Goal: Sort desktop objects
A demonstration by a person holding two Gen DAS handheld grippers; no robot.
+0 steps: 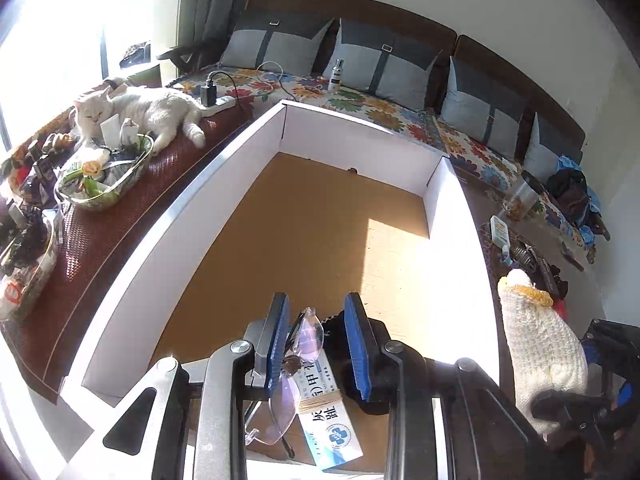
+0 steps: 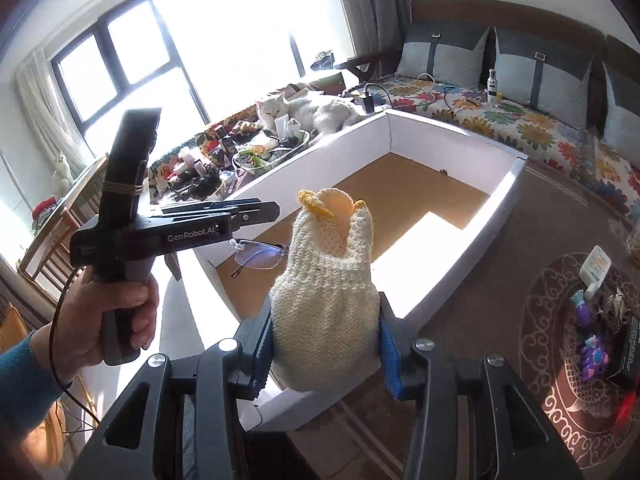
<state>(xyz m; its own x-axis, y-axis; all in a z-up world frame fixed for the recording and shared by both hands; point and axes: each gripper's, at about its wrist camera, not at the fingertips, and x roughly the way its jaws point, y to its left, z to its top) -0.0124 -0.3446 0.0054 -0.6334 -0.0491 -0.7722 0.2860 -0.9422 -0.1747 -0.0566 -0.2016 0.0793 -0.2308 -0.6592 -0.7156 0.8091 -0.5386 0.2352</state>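
Note:
A white-walled box (image 1: 168, 224) with a brown cardboard floor fills the middle. Over its near end, my left gripper (image 1: 316, 310) is shut on a pair of rimless glasses (image 1: 310, 336). Below it, a white-and-blue medicine carton (image 1: 332, 420) bound with twine lies on the box floor. From the right wrist view the left gripper (image 2: 256, 210) shows side-on in a person's hand (image 2: 116, 316), the glasses (image 2: 256, 256) hanging under it. My right gripper (image 2: 323, 348) is shut on a cream knitted pouch (image 2: 324, 300) with yellow trim, above the box's near corner (image 2: 472, 248). The pouch (image 1: 536, 344) also shows at the right.
A white cat (image 1: 152, 112) lies on the table beyond the box, next to a glass bowl (image 1: 104, 176) of odds and ends. A flowered sofa with cushions and a bottle (image 1: 335, 76) runs behind. A tube (image 2: 596, 268) and purple toy (image 2: 592, 352) lie right of the box.

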